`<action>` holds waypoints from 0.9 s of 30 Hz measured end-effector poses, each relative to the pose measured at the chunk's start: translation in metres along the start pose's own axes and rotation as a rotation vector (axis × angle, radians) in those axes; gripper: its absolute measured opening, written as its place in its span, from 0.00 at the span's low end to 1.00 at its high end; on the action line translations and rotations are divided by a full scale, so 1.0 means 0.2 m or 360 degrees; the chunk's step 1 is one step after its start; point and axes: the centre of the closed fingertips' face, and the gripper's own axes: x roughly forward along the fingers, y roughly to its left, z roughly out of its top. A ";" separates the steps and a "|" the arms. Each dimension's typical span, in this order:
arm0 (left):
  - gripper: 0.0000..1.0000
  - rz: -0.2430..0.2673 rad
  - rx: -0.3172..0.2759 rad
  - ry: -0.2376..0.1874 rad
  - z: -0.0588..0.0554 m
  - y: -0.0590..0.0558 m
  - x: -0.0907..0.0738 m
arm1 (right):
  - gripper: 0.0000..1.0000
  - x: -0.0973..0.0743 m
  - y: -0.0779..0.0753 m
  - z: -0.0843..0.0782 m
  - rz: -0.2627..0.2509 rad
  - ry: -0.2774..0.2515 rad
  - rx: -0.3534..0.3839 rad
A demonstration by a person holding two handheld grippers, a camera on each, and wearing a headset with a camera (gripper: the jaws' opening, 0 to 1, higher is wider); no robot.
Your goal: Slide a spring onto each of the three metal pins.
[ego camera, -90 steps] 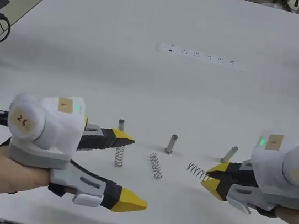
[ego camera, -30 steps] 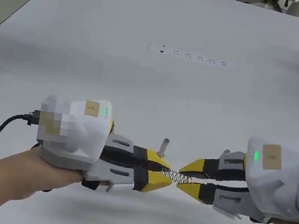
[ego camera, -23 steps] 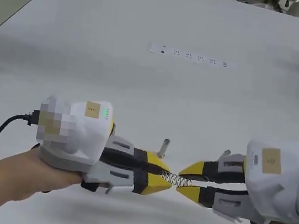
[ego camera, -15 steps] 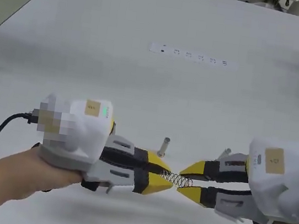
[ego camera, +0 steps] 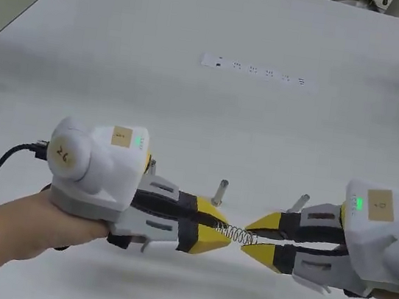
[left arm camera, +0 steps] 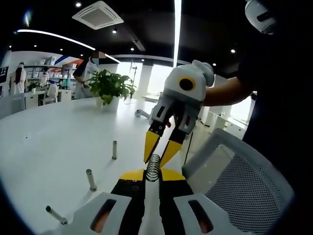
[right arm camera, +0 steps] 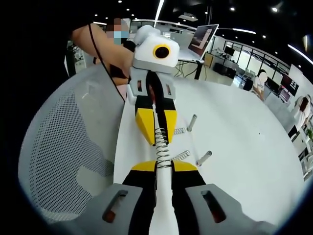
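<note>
The spring (ego camera: 236, 234) hangs just above the surface (ego camera: 191, 104) with its long axis running left to right. One end is pinched in the narrow fingers of the left gripper (ego camera: 219, 230), the other in those of the right gripper (ego camera: 250, 235). The middle pin (ego camera: 219, 192) stands upright just far of the spring, nearer the left gripper. To go on, the spring probably has to be turned upright over that pin, with one end let go.

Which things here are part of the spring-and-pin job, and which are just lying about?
Job: held spring, gripped at both ends by left tongs and right tongs; two loose springs; three metal pins.
Lying about: power strip; potted plant; mesh chair.
</note>
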 end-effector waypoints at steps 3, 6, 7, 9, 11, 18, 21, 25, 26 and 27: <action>0.02 -0.0005 -0.0017 -0.0001 -0.01 0.00 0.00 | 0.07 -0.01 0.00 0.01 0.0005 -0.0018 0.0025; 0.02 -0.0008 -0.0034 -0.0016 -0.01 0.01 0.00 | 0.07 -0.02 -0.01 0.03 0.0006 -0.0018 0.0041; 0.02 -0.0007 -0.0036 -0.0021 -0.01 0.01 0.00 | 0.07 -0.02 -0.01 0.03 0.0005 -0.0019 0.0047; 0.02 -0.0010 -0.0035 -0.0027 0.00 0.01 0.00 | 0.07 -0.03 -0.01 0.04 0.0009 -0.0026 0.0057; 0.02 -0.0008 -0.0043 -0.0039 0.00 0.02 0.00 | 0.07 -0.04 -0.02 0.05 0.0004 -0.0032 0.0058; 0.02 -0.0009 -0.0019 -0.0008 -0.03 0.02 0.00 | 0.06 -0.04 -0.01 0.07 0.0021 -0.0020 0.0035; 0.01 -0.0002 0.0034 0.0048 -0.07 0.02 0.01 | 0.06 -0.04 0.01 0.10 0.0041 -0.0027 0.0026; 0.01 -0.0002 0.0053 0.0083 -0.09 0.02 0.02 | 0.06 -0.03 0.02 0.13 0.0065 -0.0013 -0.0010; 0.01 -0.0001 0.0056 0.0089 -0.09 0.02 0.02 | 0.06 -0.03 0.03 0.14 0.0071 -0.0018 -0.0012; 0.01 0.0002 0.0068 0.0097 -0.10 0.02 0.03 | 0.06 -0.02 0.03 0.15 0.0073 -0.0025 -0.0023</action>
